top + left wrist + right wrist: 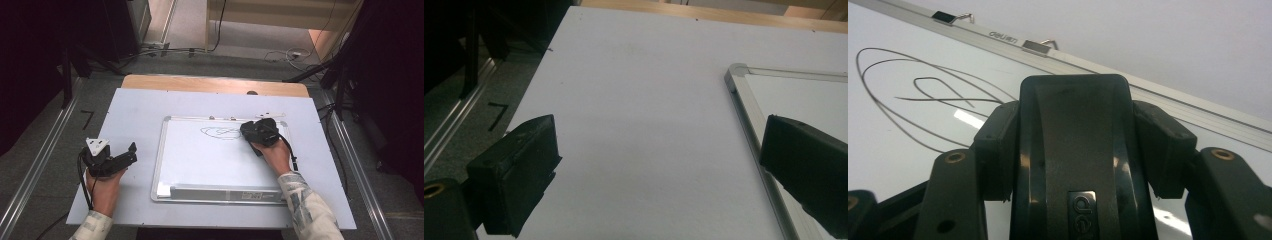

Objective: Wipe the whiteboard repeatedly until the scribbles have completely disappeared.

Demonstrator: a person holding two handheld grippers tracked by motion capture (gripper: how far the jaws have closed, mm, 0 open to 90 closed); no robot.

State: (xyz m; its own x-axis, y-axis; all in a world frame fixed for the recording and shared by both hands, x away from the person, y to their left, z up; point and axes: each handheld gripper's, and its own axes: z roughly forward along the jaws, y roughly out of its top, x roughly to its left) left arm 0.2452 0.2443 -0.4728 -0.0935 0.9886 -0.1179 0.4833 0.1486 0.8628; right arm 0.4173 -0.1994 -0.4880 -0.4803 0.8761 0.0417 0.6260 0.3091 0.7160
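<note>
Pressing eraser [1073, 150] onto whiteboard [200, 165], right hand-held gripper [256, 131] angled down.

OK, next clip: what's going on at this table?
A person works at a whiteboard lying flat on the table. The right gripper is shut on a black whiteboard eraser, held down on the board next to a looping scribble near the top edge. The scribble looks largely intact, so the wiping seems barely begun. The left gripper sits off the board to its left over bare table, jaws open and holding nothing.
</note>
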